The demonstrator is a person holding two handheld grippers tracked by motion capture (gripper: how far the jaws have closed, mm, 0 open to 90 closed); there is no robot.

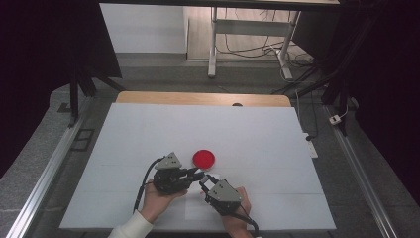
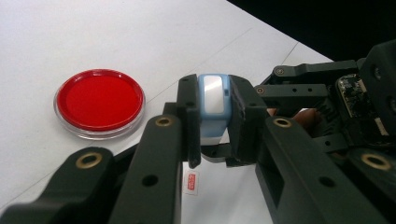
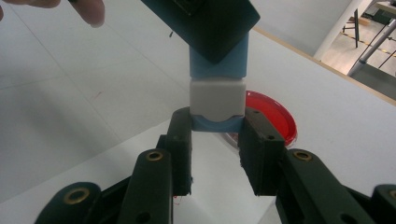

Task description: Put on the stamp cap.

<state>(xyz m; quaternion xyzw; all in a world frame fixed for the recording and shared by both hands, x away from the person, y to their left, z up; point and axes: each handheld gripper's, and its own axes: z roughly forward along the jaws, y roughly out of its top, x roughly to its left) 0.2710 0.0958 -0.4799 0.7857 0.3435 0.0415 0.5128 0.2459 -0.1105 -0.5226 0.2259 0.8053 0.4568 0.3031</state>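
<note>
A: Containers?
B: One. Shallow round clear-plastic dish with a red inside (image 1: 204, 158), sitting on the white tabletop (image 1: 267, 134) about mid-width and closer to the near edge than the far one. Nothing loose in it that I can see, just the flat red disc filling the base. Also seen from the left gripper view (image 2: 99, 102) and half hidden behind the jaws in the right gripper view (image 3: 275, 119).

A: The held thing?
B: Small light-blue block with a white-grey panel on its face (image 2: 213, 105), held off the tabletop just on the near side of the dish, between the two tools. Left gripper (image 1: 197, 174) has its jaws clamped on the sides of the block, one pad flat on each side. Right gripper (image 1: 204, 184) has its jaws closed on the block's other end; in its own view the blue-and-white piece (image 3: 218, 93) stands between the pads, touching both, with the left gripper's black body covering the far end.

A: Hands?
B: Both come in from the near edge, grippers tip to tip.

A: Any writing?
B: Small white sticker with red print (image 2: 190, 182) on the tabletop under the left jaws. Too small to read.
</note>
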